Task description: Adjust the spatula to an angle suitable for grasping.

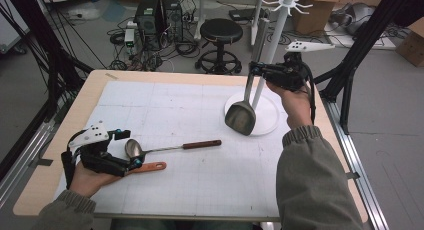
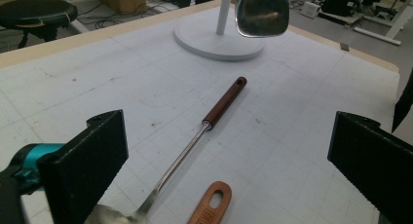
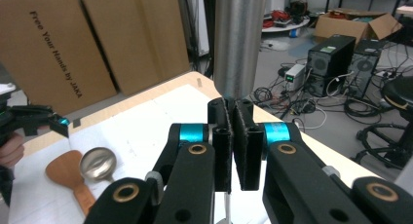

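Nearest the camera, the right tool (image 1: 257, 70) clamps the handle of a steel spatula (image 1: 241, 116), whose blade hangs below it, over the white stand's base (image 1: 267, 121). Beneath both lies the worktop (image 1: 200, 190). Opposite, the left tool (image 1: 131, 149) gapes wide, a ladle (image 1: 172, 147) between its jaws and a wooden spatula (image 1: 150, 167) just beside.

You can read one text clearly: "Free Your Hands by JAKA", printed in dark letters running down the face of the cardboard box (image 3: 48, 48) at the upper left of the right gripper view. In the left gripper view, the wooden handle (image 2: 210, 204) at the bottom centre of the frame carries a small dark stamp, too small for you to read.
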